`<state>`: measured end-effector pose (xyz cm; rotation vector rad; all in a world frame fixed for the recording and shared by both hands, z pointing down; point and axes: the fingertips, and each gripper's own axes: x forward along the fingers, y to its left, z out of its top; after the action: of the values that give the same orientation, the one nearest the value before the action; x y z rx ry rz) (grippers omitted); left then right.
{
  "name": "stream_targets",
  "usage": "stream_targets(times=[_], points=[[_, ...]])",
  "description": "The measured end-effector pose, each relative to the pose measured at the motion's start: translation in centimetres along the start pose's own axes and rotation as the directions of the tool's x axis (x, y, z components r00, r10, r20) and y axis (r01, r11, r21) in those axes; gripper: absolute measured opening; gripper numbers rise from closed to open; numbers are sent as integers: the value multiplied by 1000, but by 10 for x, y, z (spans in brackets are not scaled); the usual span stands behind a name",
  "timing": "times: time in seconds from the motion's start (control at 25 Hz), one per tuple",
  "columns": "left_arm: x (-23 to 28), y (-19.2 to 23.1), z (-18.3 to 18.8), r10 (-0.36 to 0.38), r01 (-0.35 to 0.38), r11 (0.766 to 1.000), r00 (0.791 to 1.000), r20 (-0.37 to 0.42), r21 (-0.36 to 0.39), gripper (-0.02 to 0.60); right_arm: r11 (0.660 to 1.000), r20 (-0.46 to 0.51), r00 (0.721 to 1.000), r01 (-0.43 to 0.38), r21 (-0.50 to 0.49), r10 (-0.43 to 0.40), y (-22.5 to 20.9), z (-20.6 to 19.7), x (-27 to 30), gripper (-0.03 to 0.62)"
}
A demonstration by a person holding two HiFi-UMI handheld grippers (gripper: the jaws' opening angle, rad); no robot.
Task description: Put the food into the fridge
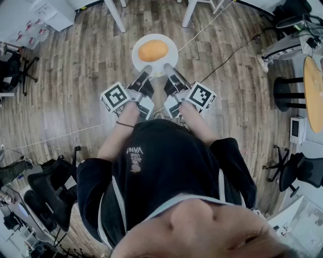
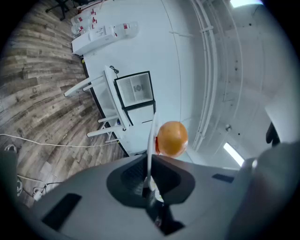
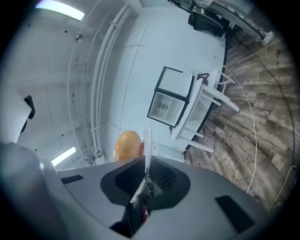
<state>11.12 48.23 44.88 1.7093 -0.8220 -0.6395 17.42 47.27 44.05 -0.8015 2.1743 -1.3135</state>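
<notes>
A white plate [image 1: 169, 50] carries a round orange piece of food [image 1: 153, 50] above the wooden floor. My left gripper [image 1: 147, 69] is shut on the plate's near-left rim, and my right gripper [image 1: 167, 67] is shut on its near-right rim. The left gripper view has the plate [image 2: 151, 140] edge-on between the jaws of the left gripper [image 2: 149, 180], with the food [image 2: 172, 138] beyond. From the right gripper [image 3: 144, 185] the plate [image 3: 146, 140] and food [image 3: 127, 145] look the same. A small black-framed fridge [image 2: 135, 90] [image 3: 171, 98] stands ahead by a white wall.
White table legs [image 1: 115, 15] [image 1: 189, 12] stand just beyond the plate. A thin cable [image 1: 50, 137] crosses the floor. Black office chairs sit at the lower left [image 1: 50, 186] and right [image 1: 292, 171]. A round wooden tabletop [image 1: 314, 93] is at the right edge.
</notes>
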Motion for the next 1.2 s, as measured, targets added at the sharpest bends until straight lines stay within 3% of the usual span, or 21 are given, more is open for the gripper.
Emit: stream_targets(times=[0.36, 0.64, 0.92, 1.2], points=[[27, 13, 19, 22, -22, 1000, 1000, -17, 5, 31, 1000, 4, 1000, 28, -11, -28, -15, 22, 21, 35], [49, 21, 64, -12, 12, 1000, 1000, -24, -10, 31, 999, 30, 1000, 2, -36, 0, -21, 37, 73, 35], [79, 41, 119, -22, 20, 999, 999, -42, -36, 31, 998, 44, 997, 68, 7, -68, -46, 50, 130, 35], [101, 55, 174, -14, 12, 999, 998, -66, -31, 31, 997, 63, 995, 73, -15, -72, -51, 65, 188, 35]])
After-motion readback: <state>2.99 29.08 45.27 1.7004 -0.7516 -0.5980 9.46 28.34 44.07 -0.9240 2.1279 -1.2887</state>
